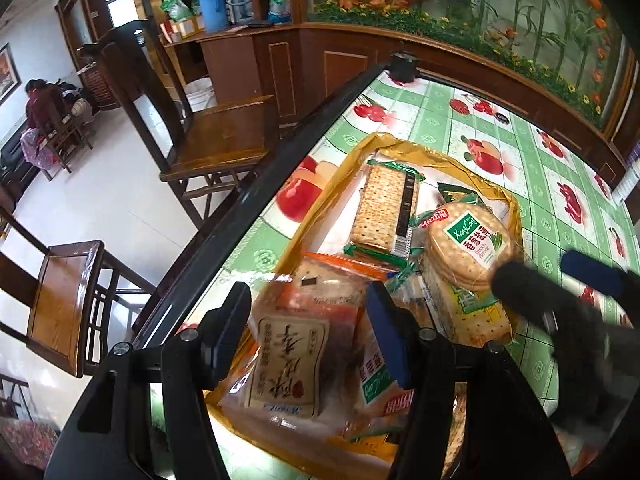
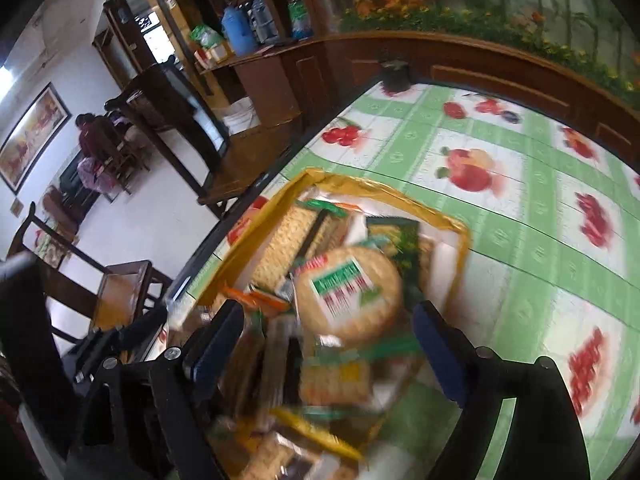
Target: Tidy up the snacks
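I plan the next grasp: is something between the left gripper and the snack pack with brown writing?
Nothing visible does. The left gripper is open with the snack pack already between its fingers, on top of the pile in the yellow-rimmed box.

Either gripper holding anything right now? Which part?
Nothing held. The left gripper is open, its fingers straddling the clear bread packet in the yellow tray. The right gripper is open above the round cracker pack.

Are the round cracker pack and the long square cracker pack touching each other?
Cannot tell. In the left wrist view the round cracker pack overlaps the square cracker pack's corner, but contact is hidden; the right wrist view is blurred.
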The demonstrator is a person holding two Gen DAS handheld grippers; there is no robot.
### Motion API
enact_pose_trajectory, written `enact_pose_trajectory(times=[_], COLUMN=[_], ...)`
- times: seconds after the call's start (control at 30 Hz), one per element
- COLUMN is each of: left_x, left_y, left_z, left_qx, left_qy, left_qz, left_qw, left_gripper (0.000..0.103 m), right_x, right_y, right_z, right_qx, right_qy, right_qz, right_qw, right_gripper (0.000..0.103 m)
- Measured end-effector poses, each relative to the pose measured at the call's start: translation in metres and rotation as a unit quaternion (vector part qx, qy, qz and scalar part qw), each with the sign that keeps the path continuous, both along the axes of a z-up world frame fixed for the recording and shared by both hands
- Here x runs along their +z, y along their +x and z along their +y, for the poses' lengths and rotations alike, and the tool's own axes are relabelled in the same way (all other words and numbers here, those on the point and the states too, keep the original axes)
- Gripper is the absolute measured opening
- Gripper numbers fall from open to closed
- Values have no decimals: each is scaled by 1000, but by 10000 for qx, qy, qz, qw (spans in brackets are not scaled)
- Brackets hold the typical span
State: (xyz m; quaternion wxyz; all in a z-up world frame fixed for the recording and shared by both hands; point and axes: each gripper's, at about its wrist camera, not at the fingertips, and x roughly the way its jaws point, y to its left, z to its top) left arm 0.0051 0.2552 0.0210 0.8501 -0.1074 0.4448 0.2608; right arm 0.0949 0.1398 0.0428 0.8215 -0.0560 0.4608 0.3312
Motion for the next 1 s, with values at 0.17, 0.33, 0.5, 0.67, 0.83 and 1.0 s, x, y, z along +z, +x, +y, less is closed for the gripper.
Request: enact_pose_trajectory(times=[0.17, 0.33, 0.5, 0.67, 0.83, 1.0], left_x=[-4, 0, 0, 2, 10, 14], left_y=[-17, -41, -54, -63, -69, -71], left_z=[-16, -24, -35, -43, -50, -55], left_qx=[-12, 162, 246, 386, 178, 34], left_qy=[154, -59, 113, 328, 228, 142], left_qz=[31, -236, -217, -152, -364, -442], left_qw=[9999, 9996, 9994, 9986, 9989, 9989], left_gripper=[61, 61, 61, 67, 72, 72], right_x=[5, 4, -8, -19, -23, -23], right_y=[-40, -74, -106, -124, -126, -124], right_z=[-40, -64, -84, -94, -106, -110], right_qx=[-256, -189, -70, 112, 138, 146], right_qy=[-24, -408, -641, -886, -928, -899], right_qz=[-379, -847, -924, -899, -810, -758], right_qw=[9989, 9954, 9936, 9919, 9923, 9930], right_gripper=[97, 99, 101, 101, 101, 101])
